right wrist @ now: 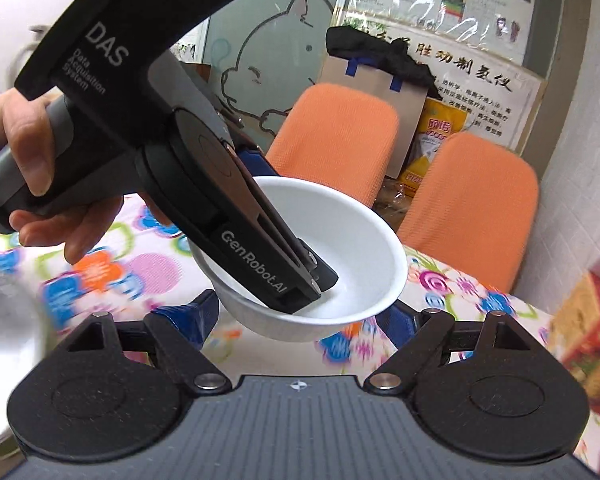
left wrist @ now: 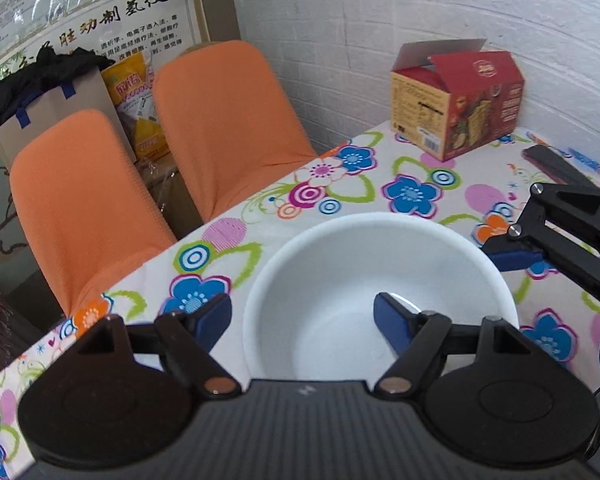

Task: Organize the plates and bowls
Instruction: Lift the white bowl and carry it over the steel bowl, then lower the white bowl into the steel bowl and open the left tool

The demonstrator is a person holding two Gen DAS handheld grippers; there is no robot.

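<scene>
A white bowl [left wrist: 340, 272] sits on the flowered tablecloth [left wrist: 412, 192], right in front of my left gripper [left wrist: 302, 312]. That gripper is open and straddles the bowl's near rim: one blue pad is inside the bowl, the other outside on the left. The right wrist view shows the same bowl [right wrist: 364, 256], with the left gripper [right wrist: 296, 248] reaching into it from the upper left, held by a hand [right wrist: 28, 152]. My right gripper [right wrist: 296, 320] is open with nothing between its fingers, just short of the bowl. In the left wrist view the right gripper [left wrist: 556, 296] is at the bowl's right.
A red carton [left wrist: 460, 100] stands at the far corner by the white wall. A dark flat object [left wrist: 556, 164] lies beside it. Two orange chairs [left wrist: 228, 120] stand along the table's left edge. Blurred white dishes [right wrist: 4, 320] show at the right wrist view's left border.
</scene>
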